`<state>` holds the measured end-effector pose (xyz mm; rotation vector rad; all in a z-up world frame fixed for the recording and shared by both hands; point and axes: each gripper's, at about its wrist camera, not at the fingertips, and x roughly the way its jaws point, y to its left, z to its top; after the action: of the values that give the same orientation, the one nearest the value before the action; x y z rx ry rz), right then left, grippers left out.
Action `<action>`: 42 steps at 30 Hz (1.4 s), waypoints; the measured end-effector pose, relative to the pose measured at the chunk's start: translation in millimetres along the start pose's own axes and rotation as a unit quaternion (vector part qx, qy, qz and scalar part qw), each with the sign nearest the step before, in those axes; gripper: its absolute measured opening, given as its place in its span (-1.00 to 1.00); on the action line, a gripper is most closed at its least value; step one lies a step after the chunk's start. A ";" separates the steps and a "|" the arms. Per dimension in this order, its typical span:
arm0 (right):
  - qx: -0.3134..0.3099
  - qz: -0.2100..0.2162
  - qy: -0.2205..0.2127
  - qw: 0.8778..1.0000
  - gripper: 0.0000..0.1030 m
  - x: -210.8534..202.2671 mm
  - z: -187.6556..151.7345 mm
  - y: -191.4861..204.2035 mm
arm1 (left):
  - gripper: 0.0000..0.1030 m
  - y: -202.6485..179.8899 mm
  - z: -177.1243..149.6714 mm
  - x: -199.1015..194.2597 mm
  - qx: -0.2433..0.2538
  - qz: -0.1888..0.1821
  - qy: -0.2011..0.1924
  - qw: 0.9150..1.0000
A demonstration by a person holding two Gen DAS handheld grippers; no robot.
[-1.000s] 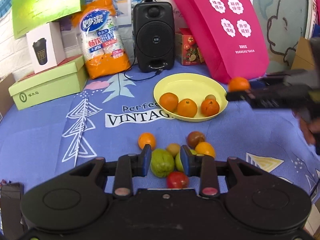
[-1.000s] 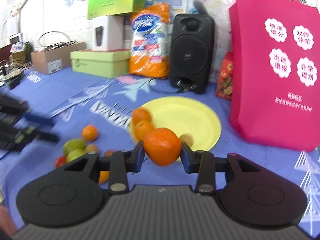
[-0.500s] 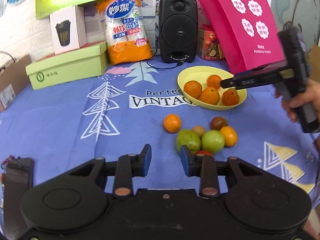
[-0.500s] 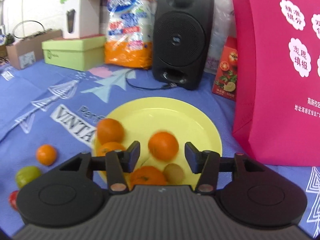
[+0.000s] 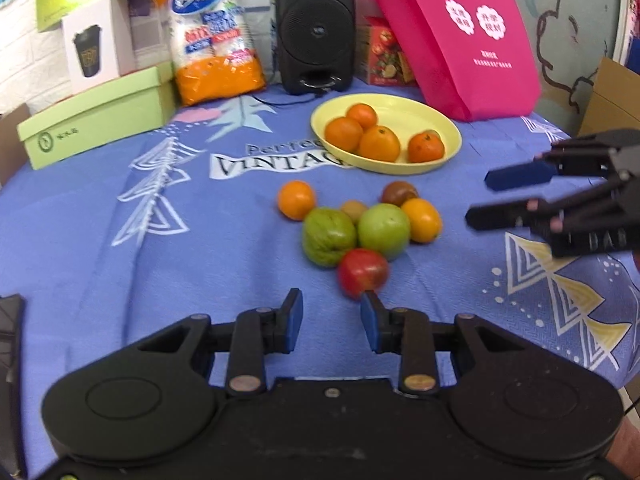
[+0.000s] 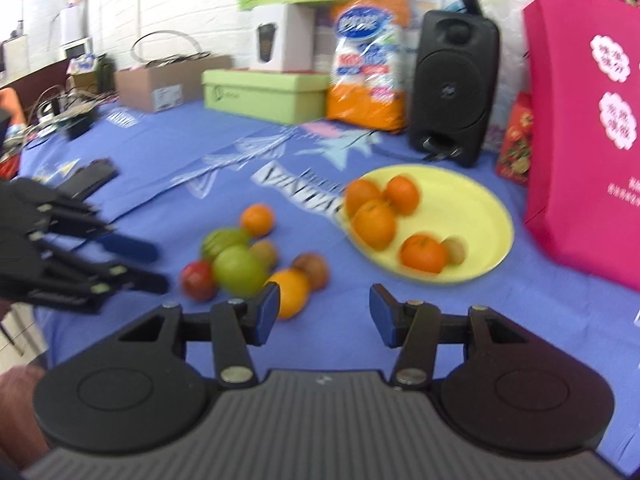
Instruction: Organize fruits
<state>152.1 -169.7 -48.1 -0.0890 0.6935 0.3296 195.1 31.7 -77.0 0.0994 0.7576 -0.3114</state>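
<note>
While both grippers hang over the near side of the blue tablecloth (image 5: 120, 264), the widest bare stretch lies to the left of the loose fruit in the left wrist view. The table's edge shows at the lower left of the right wrist view, behind the blurred left gripper (image 5: 332, 308). Its jaws stand narrowly apart with nothing between them. The right gripper (image 6: 320, 304) has wider jaws, also empty.

The yellow plate (image 5: 448, 128) sits towards the back, near the pink bag (image 5: 460, 40), and holds four oranges (image 5: 379, 143) plus a small brownish fruit (image 6: 454, 250) half hidden behind one of them. In front of the plate, apart from it, lies a cluster:
- a loose orange (image 5: 296, 200)
- two green fruits (image 5: 329, 236) touching each other
- a red fruit (image 5: 363, 273) nearest the left gripper
- a yellow-orange fruit (image 5: 421, 219)
- a dark brown fruit (image 5: 399, 193)
- a small tan fruit (image 5: 354, 210), mostly covered by the green ones

Motion blur smears the right wrist view, so fruit kinds are hard to settle. A black speaker (image 5: 316, 28), an orange-and-white pack (image 5: 212, 48) and a green box (image 5: 96, 120) line the back.

The cloth reads "VINTAG", cut off by the plate, under "Perfec". White flower badges on the bag carry Chinese characters.
</note>
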 end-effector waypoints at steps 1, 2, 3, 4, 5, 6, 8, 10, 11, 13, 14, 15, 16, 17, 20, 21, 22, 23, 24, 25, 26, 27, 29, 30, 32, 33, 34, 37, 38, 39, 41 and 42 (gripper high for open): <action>0.001 0.005 0.003 1.000 -0.06 0.9 -2.7 3.5 | -0.38 -2.4 0.5 2.5 0.003 -0.003 0.001 1.000; 0.001 0.009 0.006 1.000 -0.06 1.8 -4.6 6.4 | -0.38 -4.5 1.2 4.9 0.006 -0.006 0.001 1.000; 0.001 0.013 0.008 1.000 -0.06 3.3 -6.4 7.9 | -0.38 -6.3 2.0 7.6 0.008 -0.008 0.001 1.000; 0.001 0.016 0.010 1.000 -0.07 5.2 -7.3 9.8 | -0.38 -8.1 3.0 10.1 0.010 -0.010 0.001 1.000; -0.001 0.019 0.013 1.000 -0.07 8.2 -8.1 10.6 | -0.38 -9.2 4.1 12.8 0.011 -0.011 0.002 1.000; -0.003 0.019 0.016 1.000 -0.07 11.1 -7.8 12.3 | -0.38 -9.6 5.4 15.0 0.012 -0.013 0.002 1.000; -0.008 0.014 0.021 1.000 -0.07 16.5 -7.6 14.1 | -0.38 -10.6 7.1 18.5 0.012 -0.014 0.002 1.000; -0.012 0.015 0.024 1.000 -0.07 20.2 -6.9 14.5 | -0.37 -9.8 8.7 20.8 0.012 -0.015 0.003 1.000; -0.012 0.016 0.024 1.000 -0.07 21.1 -6.8 14.1 | -0.37 -9.6 8.9 21.8 0.011 -0.016 0.003 1.000; -0.013 0.018 0.025 0.999 -0.07 23.1 -6.9 14.0 | -0.35 -9.1 9.3 24.2 0.012 -0.016 0.004 1.000; -0.014 0.018 0.026 0.999 -0.07 24.7 -6.7 13.8 | -0.36 -8.8 9.9 25.5 0.011 -0.016 0.004 1.000; -0.014 0.019 0.028 0.999 -0.07 26.9 -6.4 13.6 | -0.36 -8.7 10.8 26.7 0.011 -0.017 0.004 1.000; -0.015 0.020 0.031 0.999 -0.07 28.9 -6.2 13.0 | -0.36 -8.4 11.6 28.2 0.011 -0.016 0.005 1.000; -0.015 0.020 0.034 0.999 -0.07 31.4 -6.2 13.1 | -0.36 -7.7 12.4 29.6 0.010 -0.016 0.005 1.000; -0.018 0.019 0.041 0.999 -0.07 39.4 -5.4 13.0 | -0.36 -5.2 13.5 31.0 0.009 -0.020 0.007 1.000; -0.018 0.019 0.041 0.999 -0.07 41.3 -4.7 12.8 | -0.37 -4.2 13.6 30.7 0.009 -0.021 0.008 1.000; -0.017 0.020 0.042 0.999 -0.06 43.2 -3.7 12.5 | -0.39 -3.6 13.9 30.7 0.009 -0.023 0.009 1.000; -0.018 0.021 0.042 0.999 -0.06 45.0 -2.7 12.5 | -0.40 -3.3 13.9 30.3 0.009 -0.024 0.009 1.000; -0.019 0.021 0.043 0.999 -0.06 46.8 -1.6 12.7 | -0.40 -3.6 14.1 30.5 0.010 -0.023 0.009 1.000; -0.020 0.021 0.043 0.999 -0.07 48.9 -0.6 13.4 | -0.41 -3.4 14.1 30.2 0.010 -0.023 0.010 1.000; -0.023 0.020 0.044 0.999 -0.08 51.1 0.3 14.1 | -0.41 -3.4 14.1 30.1 0.010 -0.023 0.010 1.000; -0.024 0.020 0.044 0.999 -0.09 53.3 1.3 14.2 | -0.41 -3.2 14.3 29.8 0.009 -0.023 0.010 1.000; -0.022 0.023 0.044 0.999 -0.17 55.8 3.2 14.6 | -0.41 -3.6 14.5 29.1 0.008 -0.022 0.010 1.000; -0.023 0.025 0.044 0.998 -0.29 57.0 4.0 15.1 | -0.41 -3.7 14.5 29.1 0.008 -0.023 0.010 1.000; -0.026 0.020 0.043 0.999 -0.39 58.0 5.2 16.5 | -0.41 -4.0 14.2 28.3 0.007 -0.023 0.010 1.000; -0.025 0.021 0.043 0.999 -0.39 57.7 5.3 16.3 | -0.41 -3.6 14.2 28.0 0.005 -0.023 0.010 1.000; -0.025 0.022 0.042 0.999 -0.39 57.1 5.2 16.4 | -0.41 -3.1 14.2 27.4 0.003 -0.023 0.009 1.000; -0.022 0.022 0.040 0.999 -0.39 53.2 3.7 17.4 | -0.41 -4.1 13.8 23.9 0.002 -0.021 0.007 1.000; -0.021 0.022 0.040 0.999 -0.39 51.3 2.9 17.8 | -0.41 -4.6 13.8 22.3 0.002 -0.021 0.005 1.000; -0.020 0.022 0.039 0.999 -0.39 49.1 2.0 17.9 | -0.41 -5.5 13.8 20.4 0.002 -0.021 0.003 1.000; -0.017 0.021 0.039 0.999 -0.39 44.5 0.3 18.0 | -0.41 -7.5 14.2 14.9 0.004 -0.022 -0.001 1.000; -0.016 0.020 0.038 0.999 -0.39 41.9 -0.8 18.1 | -0.41 -8.2 14.5 12.0 0.006 -0.022 -0.004 1.000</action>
<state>175.9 -141.5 -75.1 -0.1187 0.7661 0.3778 210.3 18.1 -74.6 0.0919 0.7509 -0.3579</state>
